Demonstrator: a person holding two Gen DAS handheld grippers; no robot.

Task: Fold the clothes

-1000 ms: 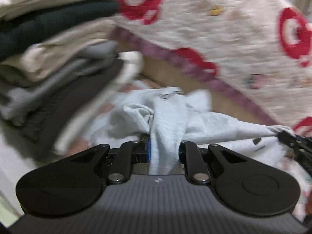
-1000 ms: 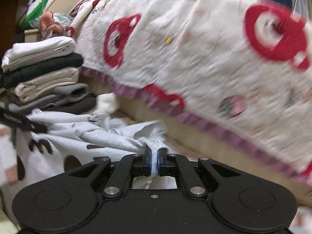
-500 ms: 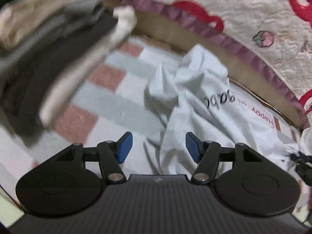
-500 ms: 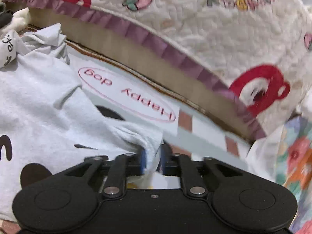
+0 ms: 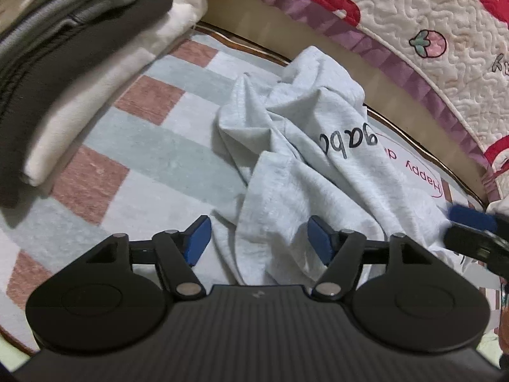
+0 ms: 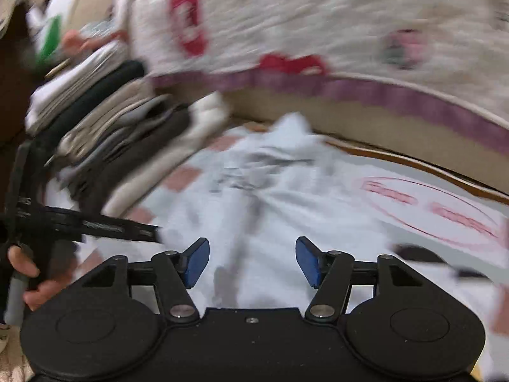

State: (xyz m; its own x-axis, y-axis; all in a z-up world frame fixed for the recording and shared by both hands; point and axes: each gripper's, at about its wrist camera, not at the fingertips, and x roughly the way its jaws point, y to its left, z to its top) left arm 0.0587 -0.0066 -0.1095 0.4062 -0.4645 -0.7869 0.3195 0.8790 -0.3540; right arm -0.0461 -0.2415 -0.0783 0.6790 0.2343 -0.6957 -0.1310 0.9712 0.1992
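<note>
A pale grey T-shirt (image 5: pixel 286 159) with black lettering lies crumpled on the checked mat (image 5: pixel 152 159). My left gripper (image 5: pixel 259 238) hangs over its near folds, jaws opening, blue pads apart and not pressing the cloth that lies between them. In the blurred right wrist view the same grey T-shirt (image 6: pixel 264 191) spreads below my right gripper (image 6: pixel 253 261), whose jaws are opening too, with nothing pinched. The right gripper's tip (image 5: pixel 470 226) shows at the right edge of the left wrist view. The left gripper (image 6: pixel 95 222), held by a hand (image 6: pixel 28 273), reaches in from the left.
A stack of folded clothes (image 5: pixel 63 63) stands at the left on the mat. A quilted cream blanket (image 5: pixel 413 16) with red shapes and a purple border drapes over a bed edge behind. A pink "Happy" oval (image 6: pixel 429 210) is printed on the mat at right.
Both grippers let go of the grey T-shirt and their jaws spread. The shirt dropped onto the mat. The right wrist view swung back toward the folded stack.
</note>
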